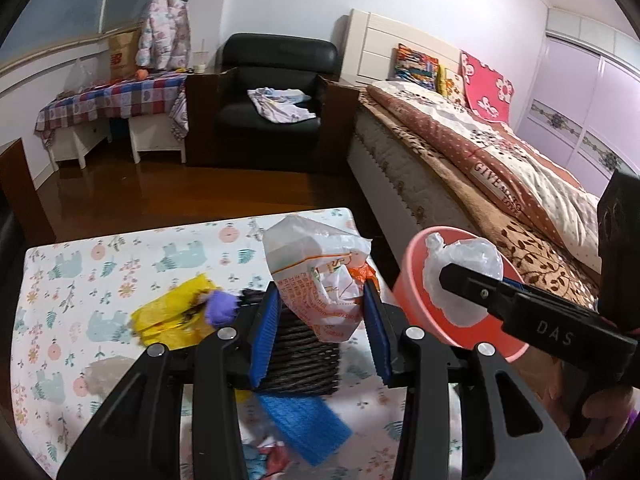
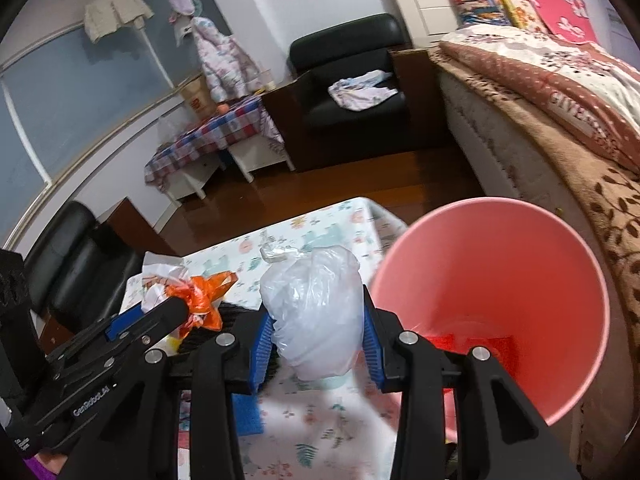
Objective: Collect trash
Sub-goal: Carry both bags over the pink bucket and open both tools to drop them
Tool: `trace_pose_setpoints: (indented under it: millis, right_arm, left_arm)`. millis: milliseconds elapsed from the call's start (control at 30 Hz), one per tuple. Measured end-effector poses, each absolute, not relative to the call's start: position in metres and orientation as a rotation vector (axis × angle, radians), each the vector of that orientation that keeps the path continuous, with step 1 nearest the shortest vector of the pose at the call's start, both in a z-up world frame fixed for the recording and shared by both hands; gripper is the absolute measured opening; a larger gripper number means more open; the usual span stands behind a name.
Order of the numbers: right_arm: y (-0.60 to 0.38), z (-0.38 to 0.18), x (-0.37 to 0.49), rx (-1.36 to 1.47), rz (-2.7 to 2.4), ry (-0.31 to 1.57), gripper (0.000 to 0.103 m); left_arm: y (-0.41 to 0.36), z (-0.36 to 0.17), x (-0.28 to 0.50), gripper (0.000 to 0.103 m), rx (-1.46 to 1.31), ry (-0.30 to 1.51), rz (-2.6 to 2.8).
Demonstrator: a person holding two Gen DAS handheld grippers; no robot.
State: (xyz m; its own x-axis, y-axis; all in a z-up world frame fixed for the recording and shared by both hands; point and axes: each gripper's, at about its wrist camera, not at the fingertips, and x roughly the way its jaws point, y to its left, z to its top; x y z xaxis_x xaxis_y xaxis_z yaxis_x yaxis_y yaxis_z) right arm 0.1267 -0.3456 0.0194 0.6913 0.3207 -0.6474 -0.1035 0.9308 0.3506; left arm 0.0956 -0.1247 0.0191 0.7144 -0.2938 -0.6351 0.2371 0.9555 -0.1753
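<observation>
Risk: the clear bag (image 2: pixel 316 320) may snag on the pink bin (image 2: pixel 492 312) rim or drop beside it if released before it is over the opening. The bin sits at the surface (image 1: pixel 80 280) edge and may tip if bumped.

The right hand-held gripper (image 2: pixel 318 344) is clamped on the clear bag, just beside the bin. The left hand-held gripper (image 1: pixel 320 312) is clamped on a crumpled printed bag (image 1: pixel 320 276) above the surface. Both bags are thin, limp plastic. A yellow wrapper (image 1: pixel 168 316) remains on the surface.
</observation>
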Motion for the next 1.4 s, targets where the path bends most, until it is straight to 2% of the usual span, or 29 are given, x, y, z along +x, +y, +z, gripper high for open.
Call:
trace_pose_setpoints:
  millis: [667, 1267, 1400]
  right_arm:
    - [-0.436, 0.01, 0.131, 0.286, 0.008, 0.755, 0.04]
    - [-0.452, -0.012, 0.142, 0.269, -0.029, 0.808, 0.04]
    - [-0.451, -0.014, 0.142, 0.264, -0.03, 0.814, 0.045]
  left_arm:
    - [-0.224, 0.007, 0.107, 0.041, 0.009, 0.744, -0.459]
    - [-0.275, -0.022, 0.116, 0.041, 0.096, 0.796, -0.534]
    - [-0.279, -0.025, 0.116, 0.041, 0.099, 0.797, -0.548]
